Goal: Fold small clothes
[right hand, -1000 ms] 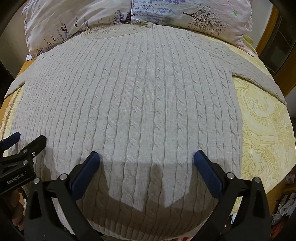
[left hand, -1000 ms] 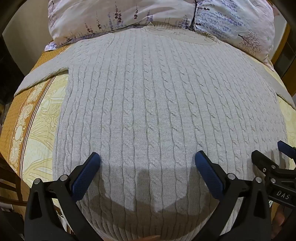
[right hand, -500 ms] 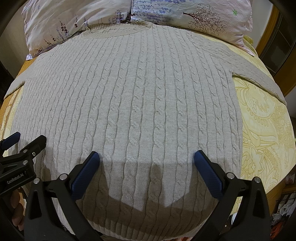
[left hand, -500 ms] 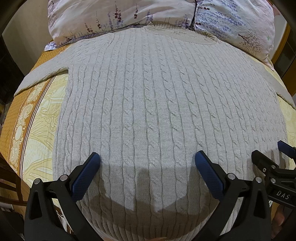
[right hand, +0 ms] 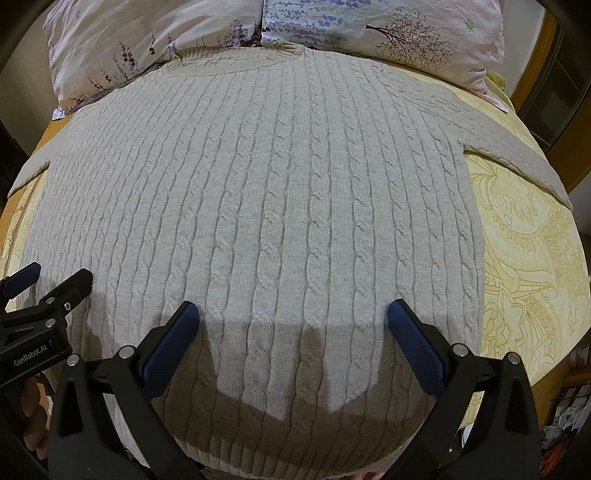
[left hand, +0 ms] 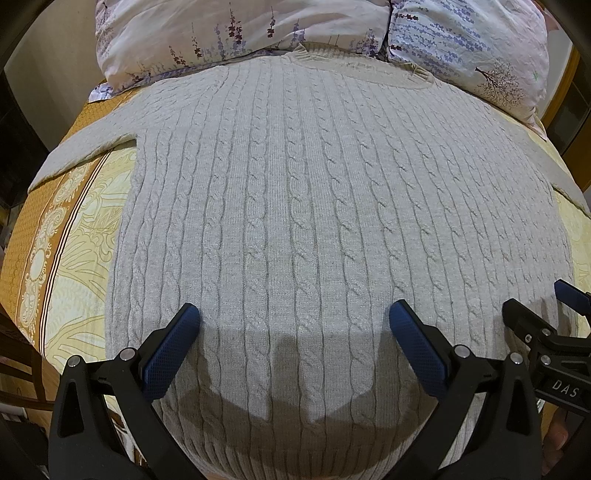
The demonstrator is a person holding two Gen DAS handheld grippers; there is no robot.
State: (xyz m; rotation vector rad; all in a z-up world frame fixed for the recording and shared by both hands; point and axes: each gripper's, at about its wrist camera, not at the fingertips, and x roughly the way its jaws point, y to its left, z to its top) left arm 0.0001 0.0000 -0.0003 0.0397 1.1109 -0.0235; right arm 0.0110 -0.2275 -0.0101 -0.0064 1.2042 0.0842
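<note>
A beige cable-knit sweater [left hand: 303, 206] lies flat and spread out on the bed, collar toward the pillows, sleeves stretched out to both sides; it also fills the right wrist view [right hand: 280, 206]. My left gripper [left hand: 294, 317] is open and empty, hovering over the sweater's lower part near the hem. My right gripper [right hand: 291, 314] is open and empty, hovering over the lower part too, to the right of the left one. Each gripper shows at the edge of the other's view: the right gripper [left hand: 535, 314] and the left gripper [right hand: 48, 280].
The bed has a yellow and orange patterned cover [left hand: 62, 236], which also shows in the right wrist view [right hand: 528, 243]. Two floral pillows [left hand: 236, 33] lie at the head, past the collar. Wooden furniture [right hand: 543, 48] stands at the right. Clutter [right hand: 569, 417] lies on the floor at the lower right.
</note>
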